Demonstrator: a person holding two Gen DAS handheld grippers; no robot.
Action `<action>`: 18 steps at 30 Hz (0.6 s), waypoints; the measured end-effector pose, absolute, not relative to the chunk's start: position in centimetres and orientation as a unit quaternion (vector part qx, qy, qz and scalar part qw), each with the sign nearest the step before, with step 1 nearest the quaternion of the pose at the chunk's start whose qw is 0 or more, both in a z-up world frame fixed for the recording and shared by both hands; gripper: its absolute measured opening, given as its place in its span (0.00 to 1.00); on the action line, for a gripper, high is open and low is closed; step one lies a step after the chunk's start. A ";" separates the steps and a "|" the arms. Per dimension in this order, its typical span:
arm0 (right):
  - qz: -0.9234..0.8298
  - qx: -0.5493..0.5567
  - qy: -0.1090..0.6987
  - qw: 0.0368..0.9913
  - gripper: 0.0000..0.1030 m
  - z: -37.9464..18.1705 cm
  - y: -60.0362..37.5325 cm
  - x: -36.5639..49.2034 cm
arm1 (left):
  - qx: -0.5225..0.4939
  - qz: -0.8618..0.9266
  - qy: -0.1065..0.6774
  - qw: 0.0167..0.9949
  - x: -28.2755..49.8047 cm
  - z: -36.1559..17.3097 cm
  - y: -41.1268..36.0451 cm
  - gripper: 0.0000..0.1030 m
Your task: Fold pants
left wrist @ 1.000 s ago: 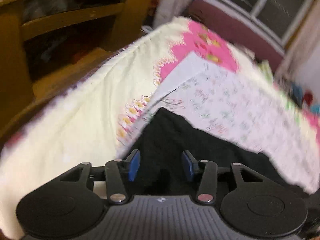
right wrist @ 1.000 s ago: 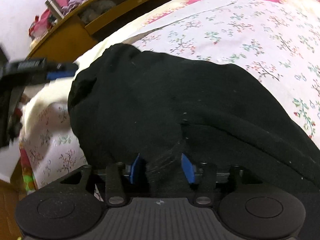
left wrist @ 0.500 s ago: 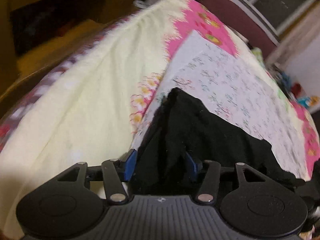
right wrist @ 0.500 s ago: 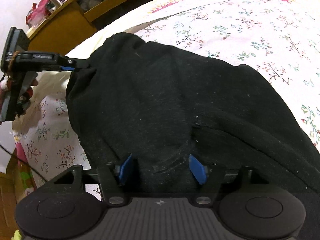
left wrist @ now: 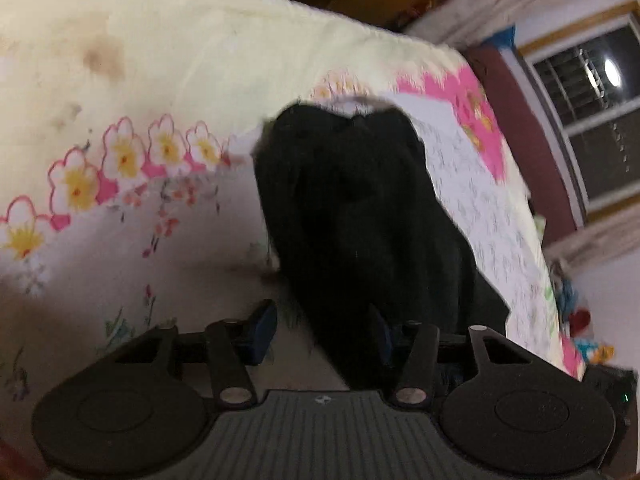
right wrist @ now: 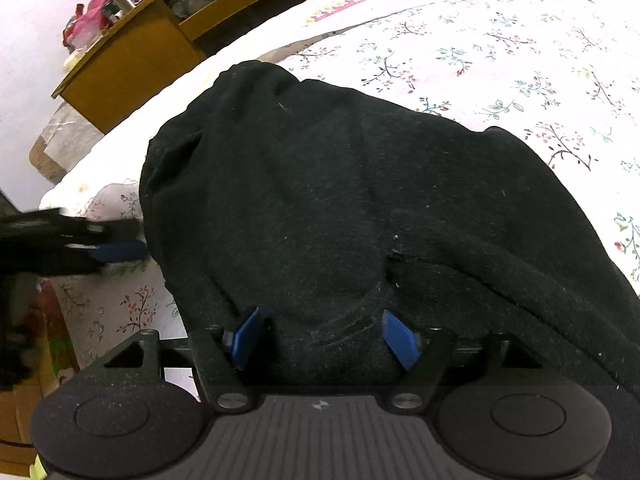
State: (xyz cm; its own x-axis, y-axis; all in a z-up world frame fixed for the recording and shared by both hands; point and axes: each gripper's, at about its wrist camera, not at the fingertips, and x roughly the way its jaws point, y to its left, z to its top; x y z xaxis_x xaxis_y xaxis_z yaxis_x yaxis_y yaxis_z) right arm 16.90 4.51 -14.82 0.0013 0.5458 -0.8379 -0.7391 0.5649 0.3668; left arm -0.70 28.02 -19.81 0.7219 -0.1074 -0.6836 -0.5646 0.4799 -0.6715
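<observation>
Dim, left view motion-blurred; fisheye-bent, dark corners.

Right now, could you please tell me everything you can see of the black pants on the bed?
The black pants look like soft, slightly linty knit fabric, bunched into a rounded heap rather than flat, with a seam and folds across them. They lie on the floral sheet near the bed's edge. The right gripper straddles a hump of the cloth, its pads apart. The left gripper is at the heap's other end, cloth between its blue pads; whether they pinch it I cannot tell.
</observation>
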 end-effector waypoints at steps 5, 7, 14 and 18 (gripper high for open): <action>0.457 -0.087 0.539 0.702 0.61 -14.8 4.6 16.8 | -0.474 0.140 0.344 0.798 1.6 -19.6 30.1 0.56; 0.456 -0.087 0.539 0.703 0.63 -14.8 4.7 16.8 | -0.470 0.137 0.331 0.807 2.9 -19.5 30.8 0.56; 0.456 -0.083 0.539 0.703 0.64 -15.0 4.7 16.7 | -0.472 0.118 0.317 0.814 5.0 -19.0 31.2 0.59; 0.459 -0.082 0.540 0.701 0.65 -15.1 4.7 16.7 | -0.473 0.131 0.302 0.817 3.2 -18.3 30.8 0.59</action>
State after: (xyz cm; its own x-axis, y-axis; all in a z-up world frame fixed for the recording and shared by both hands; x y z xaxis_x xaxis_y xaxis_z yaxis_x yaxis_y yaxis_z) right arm 16.73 4.67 -15.07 -0.0049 0.5553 -0.8316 -0.7323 0.5643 0.3811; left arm 3.23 30.84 -18.34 0.7828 -0.0722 -0.6181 -0.5004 0.5174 -0.6942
